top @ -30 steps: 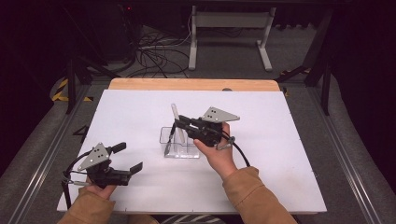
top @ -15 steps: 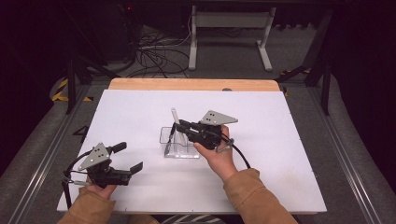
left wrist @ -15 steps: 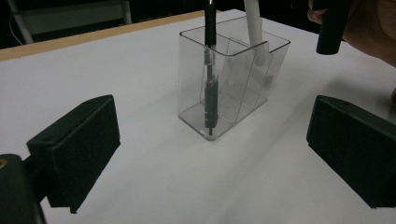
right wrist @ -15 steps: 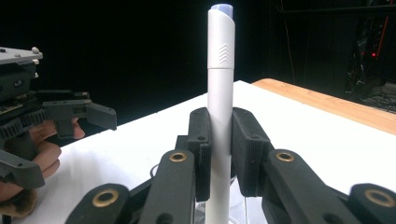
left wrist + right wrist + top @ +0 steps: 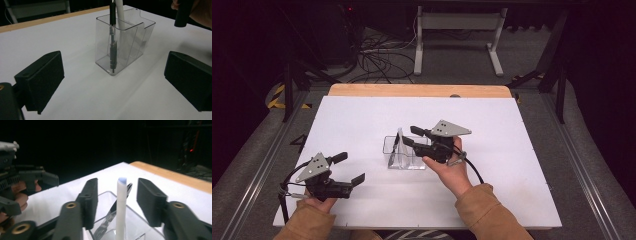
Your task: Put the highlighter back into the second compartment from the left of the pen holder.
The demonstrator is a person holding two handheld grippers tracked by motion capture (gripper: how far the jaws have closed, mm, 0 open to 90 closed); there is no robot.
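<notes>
The right gripper view shows the right gripper wide around a white pen beside a black pen in the clear holder; the left gripper rests wide on the counter.

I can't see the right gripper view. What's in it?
A tall white pen stands in a clear plastic holder, between the right gripper's open black fingers, not touching them. A dark pen leans beside it.
</notes>
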